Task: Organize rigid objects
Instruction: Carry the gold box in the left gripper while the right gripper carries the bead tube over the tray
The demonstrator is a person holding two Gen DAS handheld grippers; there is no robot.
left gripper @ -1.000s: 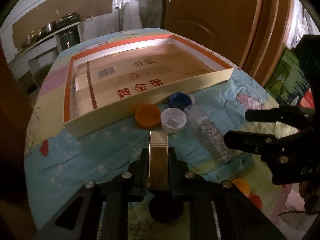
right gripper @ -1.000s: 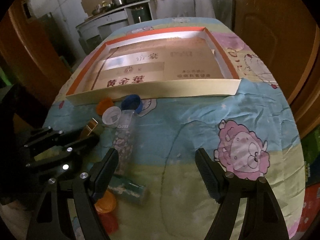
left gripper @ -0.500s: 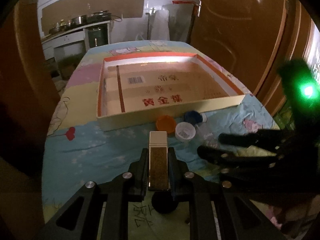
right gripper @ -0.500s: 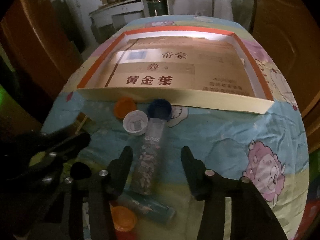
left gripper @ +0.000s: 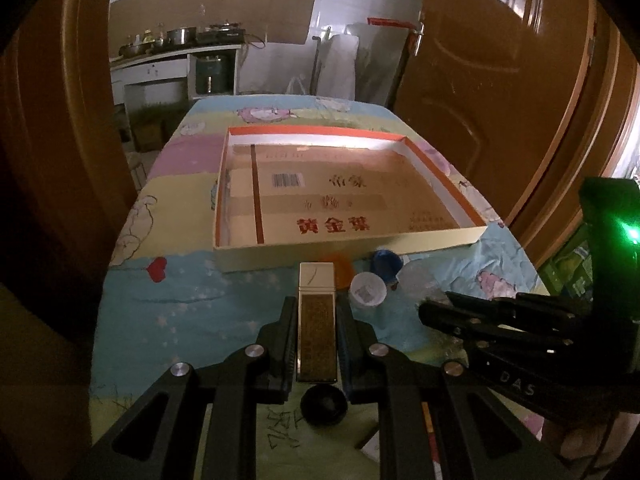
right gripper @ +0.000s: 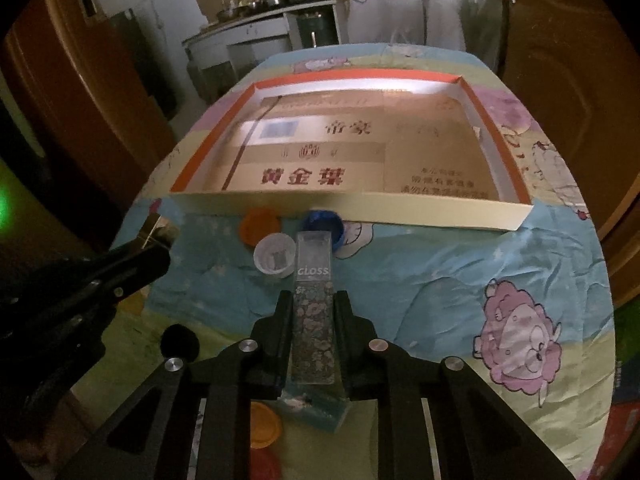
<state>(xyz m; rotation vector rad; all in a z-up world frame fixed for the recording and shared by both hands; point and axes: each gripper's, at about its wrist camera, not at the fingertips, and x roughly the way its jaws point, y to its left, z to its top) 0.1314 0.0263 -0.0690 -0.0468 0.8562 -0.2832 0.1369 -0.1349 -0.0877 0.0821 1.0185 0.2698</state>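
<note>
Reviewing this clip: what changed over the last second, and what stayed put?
The right hand-held gripper swung over the clear gloss tube and closed on it; a second ago its jaws stood wide open and empty. The left hand-held gripper rose and rolled level, keeping its grip on the gold bar. The box is still empty, and the three caps before it have not moved.

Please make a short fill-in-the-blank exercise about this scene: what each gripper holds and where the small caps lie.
1. The left gripper is shut on a slim ____-coloured rectangular case.
2. The right gripper is shut on a clear tube printed with the word ____.
3. The large flat cardboard tray with orange edges holds ____ objects.
4. The orange cap, the white cap and the blue cap lie on the bedsheet, ____ the tray.

Missing words: gold; GLOSS; no; outside
</note>
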